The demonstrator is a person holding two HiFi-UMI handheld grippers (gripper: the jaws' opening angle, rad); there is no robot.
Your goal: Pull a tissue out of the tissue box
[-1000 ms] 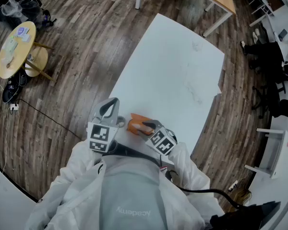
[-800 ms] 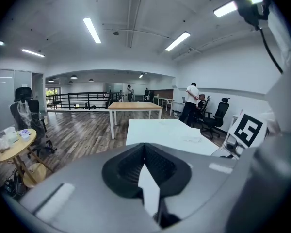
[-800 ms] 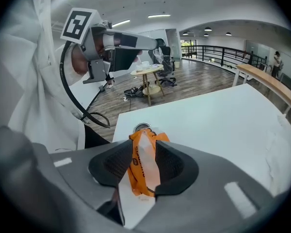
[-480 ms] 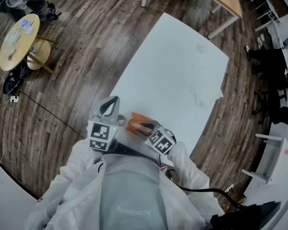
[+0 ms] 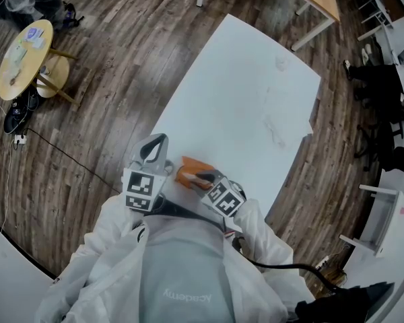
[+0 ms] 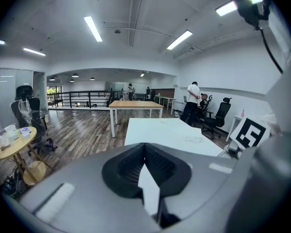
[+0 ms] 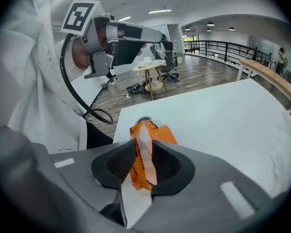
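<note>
A wood-plank floor (image 5: 121, 39) is spreading out around the white table (image 5: 256, 93). A round wooden side table (image 5: 21, 56) is standing well off to the left, and a wood-topped table (image 6: 135, 103) is sitting beyond the far end. The orange tissue pack (image 7: 164, 133) is lying at the near edge of the white table, just in front of the person, with nothing blocking the way to it. The right gripper (image 7: 143, 147) is reaching over the pack; its jaws have just been closing and are sitting narrowly apart on either side of the white tissue (image 7: 144, 136) sticking up from the pack, with no pinch showing. The left gripper (image 6: 144, 145) is hovering beside it, its jaws meeting at the tips with nothing between them. In the head view the right gripper is covering part of the pack. A small round metallic thing (image 7: 144, 121) behind the pack is too small to make out. The pack is looking like soft, crinkled film and the tissue like a thin folded strip, while the jaw pads are showing dark and ribbed.
</note>
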